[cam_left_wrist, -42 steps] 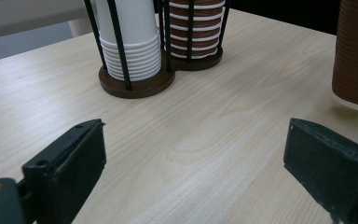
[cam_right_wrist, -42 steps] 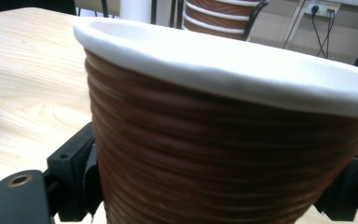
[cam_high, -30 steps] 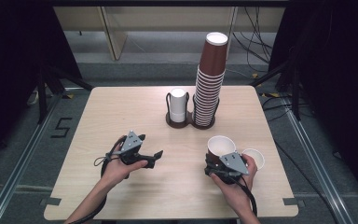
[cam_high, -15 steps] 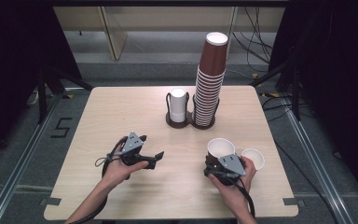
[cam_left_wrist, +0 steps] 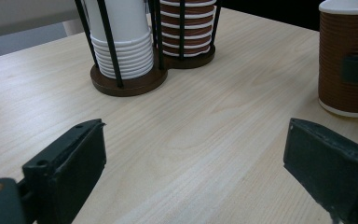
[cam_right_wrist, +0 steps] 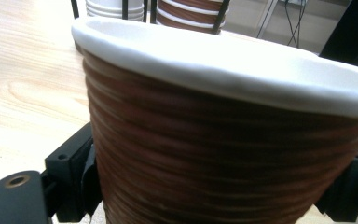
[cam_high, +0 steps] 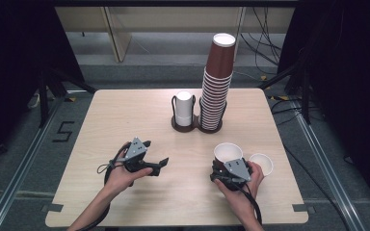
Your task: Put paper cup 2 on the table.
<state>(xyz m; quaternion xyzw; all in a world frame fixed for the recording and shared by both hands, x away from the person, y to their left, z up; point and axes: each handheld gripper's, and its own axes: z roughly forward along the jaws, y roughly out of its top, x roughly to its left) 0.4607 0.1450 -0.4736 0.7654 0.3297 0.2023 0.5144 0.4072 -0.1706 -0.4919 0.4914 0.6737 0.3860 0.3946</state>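
Cup [cam_high: 228,155], brown and ribbed with a rolled white rim, stands upright on the table [cam_high: 125,120] near its front right, between the jaws of our right gripper [cam_high: 227,169]. Those jaws have just been easing apart with the cup between them, and in the right gripper view the pads sit at the cup's [cam_right_wrist: 223,154] sides; we cannot tell whether they press, so we judge the cup as being let go where it stands. A second, white cup [cam_high: 261,164] waits just beside it. Our left gripper [cam_high: 160,165] rests on the wood with jaws spread wide and nothing in them. At the back, a wire holder [cam_high: 192,126] keeps a short white stack [cam_high: 184,108] and a tall, leaning brown stack [cam_high: 218,82]. Pale wood grain, matte and smooth, runs under everything.
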